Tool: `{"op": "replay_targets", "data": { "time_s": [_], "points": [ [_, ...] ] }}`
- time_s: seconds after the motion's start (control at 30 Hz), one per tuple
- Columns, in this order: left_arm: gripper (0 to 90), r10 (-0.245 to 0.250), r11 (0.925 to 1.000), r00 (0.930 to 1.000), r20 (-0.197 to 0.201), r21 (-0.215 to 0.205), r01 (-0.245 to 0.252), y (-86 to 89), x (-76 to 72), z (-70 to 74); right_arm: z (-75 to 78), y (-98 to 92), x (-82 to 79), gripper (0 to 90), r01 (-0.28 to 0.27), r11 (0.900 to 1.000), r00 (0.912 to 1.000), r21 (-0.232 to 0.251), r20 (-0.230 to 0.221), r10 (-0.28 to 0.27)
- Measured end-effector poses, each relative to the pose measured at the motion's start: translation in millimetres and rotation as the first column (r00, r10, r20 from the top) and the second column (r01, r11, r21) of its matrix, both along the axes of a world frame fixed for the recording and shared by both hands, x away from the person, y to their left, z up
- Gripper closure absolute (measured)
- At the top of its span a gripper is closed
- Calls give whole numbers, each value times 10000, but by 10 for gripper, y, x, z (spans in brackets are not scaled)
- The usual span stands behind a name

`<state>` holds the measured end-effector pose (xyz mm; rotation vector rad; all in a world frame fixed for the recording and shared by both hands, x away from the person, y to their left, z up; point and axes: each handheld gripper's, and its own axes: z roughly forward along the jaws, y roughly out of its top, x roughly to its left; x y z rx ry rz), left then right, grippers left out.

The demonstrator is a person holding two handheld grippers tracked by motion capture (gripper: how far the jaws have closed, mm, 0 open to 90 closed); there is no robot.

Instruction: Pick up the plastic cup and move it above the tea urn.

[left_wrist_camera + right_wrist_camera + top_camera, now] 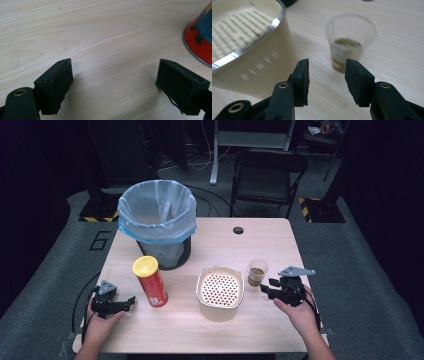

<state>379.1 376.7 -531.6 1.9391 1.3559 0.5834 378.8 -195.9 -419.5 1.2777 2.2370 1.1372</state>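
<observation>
Clear cup (350, 41) of brownish liquid just ahead of unclenched, empty right gripper (327, 77).

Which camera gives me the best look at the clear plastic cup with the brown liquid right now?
The right gripper view: the cup stands close ahead of the right claw, liquid level visible, though slightly blurred. The high view shows it small, between the perforated container and that claw.
</observation>
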Motion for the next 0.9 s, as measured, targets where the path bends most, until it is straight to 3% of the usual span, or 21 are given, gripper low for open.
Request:
{"op": "replay_targets", "data": {
  "time_s": [0.13, 0.27, 0.33, 0.5, 0.7, 0.83, 0.9],
  "points": [
    [134, -13, 10000, 10000, -76, 59, 13, 2, -3, 7, 229, 233, 105, 539, -421, 9977, 9991, 532, -90, 426],
    [134, -8, 10000, 10000, -80, 74, 9, 3, -4, 8, 270, 371, 153, 548, -612, 9957, 9980, 700, -144, 623],
    [134, 28, 10000, 10000, -16, 49, -28, 0, -2, 3, 262, 523, 192, 564, -915, 9952, 9958, 354, -22, 916],
    [134, 2, 10000, 10000, -26, 100, -2, 4, -2, 6, 156, 667, 278, 637, -1064, 9942, 9937, -137, -381, 1058],
    [134, 12, 10000, 10000, 38, 81, -12, 3, 2, 2, 64, 724, 390, 738, -886, 9960, 9935, 73, -710, 889],
    [134, 1, 10000, 10000, 27, 70, -1, 3, 3, 2, 84, 787, 431, 765, -1051, 9933, 9931, -488, -577, 1022],
    [134, 3, 10000, 10000, 30, 71, -3, 3, 3, 2, 89, 807, 430, 775, -1143, 9921, 9919, -512, -612, 1112]
  ]
}}
